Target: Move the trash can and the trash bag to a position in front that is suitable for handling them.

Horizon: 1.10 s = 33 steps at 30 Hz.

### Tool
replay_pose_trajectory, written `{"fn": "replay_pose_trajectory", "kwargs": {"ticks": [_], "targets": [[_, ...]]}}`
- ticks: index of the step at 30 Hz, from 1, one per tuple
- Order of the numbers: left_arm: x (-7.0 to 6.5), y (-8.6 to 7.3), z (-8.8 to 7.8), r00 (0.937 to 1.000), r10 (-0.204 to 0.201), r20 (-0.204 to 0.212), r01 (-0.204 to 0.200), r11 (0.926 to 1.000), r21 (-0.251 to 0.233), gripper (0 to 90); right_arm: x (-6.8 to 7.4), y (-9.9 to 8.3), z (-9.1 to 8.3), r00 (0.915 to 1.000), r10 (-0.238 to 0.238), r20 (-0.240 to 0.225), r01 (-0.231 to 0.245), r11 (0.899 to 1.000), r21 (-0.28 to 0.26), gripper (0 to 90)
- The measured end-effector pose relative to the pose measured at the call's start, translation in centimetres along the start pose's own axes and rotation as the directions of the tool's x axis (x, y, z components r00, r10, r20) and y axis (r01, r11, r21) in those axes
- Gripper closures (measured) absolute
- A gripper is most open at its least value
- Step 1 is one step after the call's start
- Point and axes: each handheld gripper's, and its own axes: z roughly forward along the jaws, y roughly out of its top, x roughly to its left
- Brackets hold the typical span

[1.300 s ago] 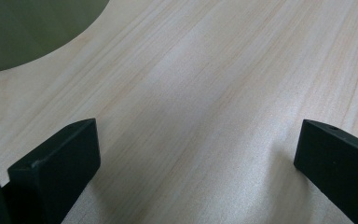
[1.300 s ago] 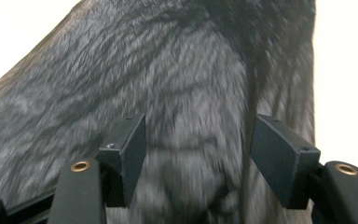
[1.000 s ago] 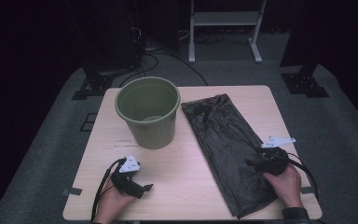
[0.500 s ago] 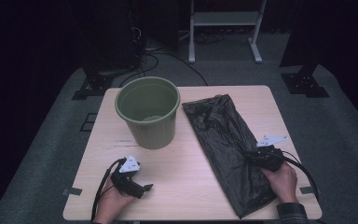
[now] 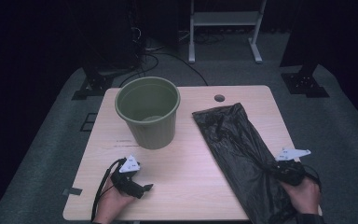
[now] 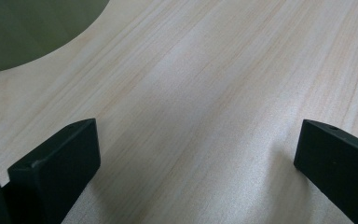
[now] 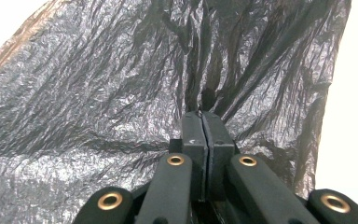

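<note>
A black plastic bag (image 5: pixel 235 135) lies flat and wrinkled on the right half of the wooden table (image 5: pixel 191 168). My right gripper (image 5: pixel 279 169) sits on its near part. In the right gripper view its jaws have just closed, and the right gripper (image 7: pixel 202 116) pinches a fold of the bag (image 7: pixel 98 93), with creases running out from the tip. A green bucket (image 5: pixel 148 112) stands upright at the table's back left. My left gripper (image 5: pixel 142 189) rests open on the bare wood at the front left. The left gripper (image 6: pixel 196 154) holds nothing, and the bucket's wall (image 6: pixel 23 28) shows beyond it.
A small round hole (image 5: pixel 219 98) is in the tabletop near the far edge. Cables and stand legs (image 5: pixel 223 28) stand on the dark floor behind the table. Bare wood lies between the bucket and the bag.
The right gripper shut on the bag and drew back toward the near right edge. The bag bunched and its far end slid nearer. The left hand stayed put.
</note>
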Motion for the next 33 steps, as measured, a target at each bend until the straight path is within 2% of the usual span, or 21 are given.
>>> {"fn": "replay_pose_trajectory", "kwargs": {"ticks": [1,2,3,4,6,8,9,10,12,13,15,16,17,20,21,23,25,30,33], "targets": [[0.0,0.0,0.0,1.0000,0.000,0.000,0.000,1.0000,0.000,0.0,0.0,0.0,0.0,1.0000,0.000,0.000,0.000,1.000,0.000,88.4],[0.0,0.0,0.0,1.0000,0.000,0.000,0.000,1.0000,0.000,0.0,0.2,-0.7,-0.6,1.0000,0.002,0.004,-0.002,1.000,0.006,82.9],[0.0,0.0,0.0,1.0000,0.000,0.000,0.000,1.0000,0.000,0.0,0.2,-0.7,-0.6,1.0000,0.002,0.004,-0.002,1.000,0.006,82.9],[0.0,0.0,0.0,1.0000,0.000,0.000,0.000,1.0000,0.000,0.0,0.2,-0.9,-0.9,1.0000,0.004,0.007,-0.004,1.000,0.001,77.3],[0.0,0.0,0.0,1.0000,0.000,0.000,0.000,1.0000,0.000,0.0,0.4,-0.6,-1.4,0.9992,0.015,0.037,-0.015,1.000,-0.018,58.9],[0.0,0.0,0.0,1.0000,0.000,0.000,0.000,1.0000,0.000,0.0,0.6,0.1,-1.8,0.9986,0.020,0.048,-0.018,0.999,-0.041,45.0],[0.0,0.0,0.0,1.0000,0.000,0.000,0.000,1.0000,0.000,0.0,0.9,1.2,-2.2,0.9980,0.023,0.059,-0.019,0.997,-0.072,34.5],[0.0,0.0,0.0,1.0000,0.000,0.000,0.000,1.0000,0.000,0.0,0.9,1.2,-2.2,0.9980,0.023,0.059,-0.019,0.997,-0.072,34.5],[0.0,0.0,0.0,1.0000,0.000,0.000,0.000,1.0000,0.000,0.0,1.1,2.4,-2.2,0.9978,0.027,0.061,-0.021,0.995,-0.096,22.1],[0.0,0.0,0.0,1.0000,0.000,0.000,0.000,1.0000,0.000,0.0,1.2,3.6,-1.5,0.9977,0.022,0.064,-0.015,0.994,-0.105,17.2],[0.0,0.0,0.0,1.0000,0.000,0.000,0.000,1.0000,0.000,0.0,1.3,4.1,-1.1,0.9984,0.011,0.056,-0.005,0.994,-0.112,17.2],[0.0,0.0,0.0,1.0000,0.000,0.000,0.000,1.0000,0.000,0.0,1.4,5.0,-0.1,0.9986,-0.021,0.048,0.027,0.990,-0.136,15.1],[0.0,0.0,0.0,1.0000,0.000,0.000,0.000,1.0000,0.000,0.0,1.4,5.0,-0.1,0.9986,-0.021,0.048,0.027,0.990,-0.136,15.1],[0.0,0.0,0.0,1.0000,0.000,0.000,0.000,1.0000,0.000,0.0,1.2,6.3,1.9,0.9991,-0.023,0.035,0.029,0.987,-0.161,13.8],[0.0,0.0,0.0,1.0000,0.000,0.000,0.000,1.0000,0.000,0.0,1.2,6.3,1.9,0.9991,-0.023,0.035,0.029,0.987,-0.161,13.8],[0.0,0.0,0.0,1.0000,0.000,0.000,0.000,1.0000,0.000,0.0,0.9,6.6,3.5,0.9990,-0.026,0.037,0.031,0.989,-0.146,13.3],[0.0,0.0,0.0,1.0000,-0.001,0.000,0.001,1.0000,0.000,0.0,0.8,6.6,3.9,0.9990,-0.025,0.038,0.030,0.990,-0.137,13.3],[0.0,0.0,0.0,1.0000,-0.001,-0.002,0.001,1.0000,0.000,0.0,0.8,6.4,6.6,0.9985,-0.046,0.030,0.048,0.995,-0.088,13.3],[0.0,0.0,0.0,1.0000,-0.001,-0.002,0.001,1.0000,0.000,0.0,0.8,6.2,7.2,0.9985,-0.045,0.030,0.047,0.997,-0.068,13.3]]}}
